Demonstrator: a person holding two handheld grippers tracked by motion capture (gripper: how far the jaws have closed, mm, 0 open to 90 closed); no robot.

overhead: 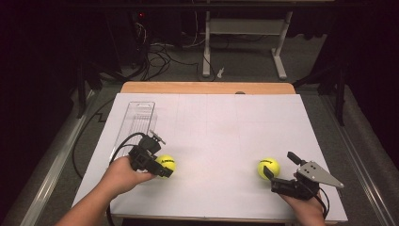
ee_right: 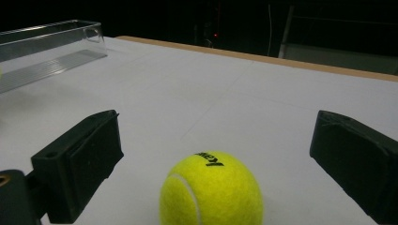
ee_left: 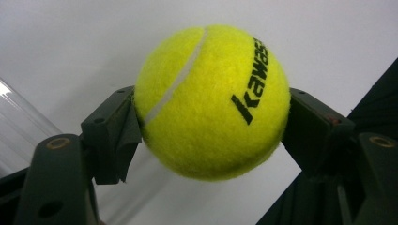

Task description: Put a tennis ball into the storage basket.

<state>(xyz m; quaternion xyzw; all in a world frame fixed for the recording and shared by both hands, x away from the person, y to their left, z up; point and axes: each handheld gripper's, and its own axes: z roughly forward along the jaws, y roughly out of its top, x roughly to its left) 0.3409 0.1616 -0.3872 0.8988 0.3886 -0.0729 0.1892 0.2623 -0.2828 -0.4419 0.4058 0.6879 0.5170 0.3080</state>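
Observation:
My left gripper [overhead: 160, 167] is shut on a yellow tennis ball [overhead: 166, 163] at the near left of the white table; in the left gripper view both pads [ee_left: 117, 133] press the ball's [ee_left: 213, 101] sides and it hangs just above the surface. A second yellow tennis ball [overhead: 268, 167] rests on the table at the near right. My right gripper [overhead: 280, 167] stands open just behind it, and in the right gripper view that ball [ee_right: 211, 192] lies between the wide-apart jaws, touching neither pad [ee_right: 89, 154].
A long clear plastic tray [overhead: 135, 124] lies on the left side of the table, beyond the left hand, also seen at the upper left as the tray [ee_right: 47, 47]. The white sheet [overhead: 216, 127] ends at a wooden far edge [overhead: 207, 87]. Cables and a stand sit on the floor beyond.

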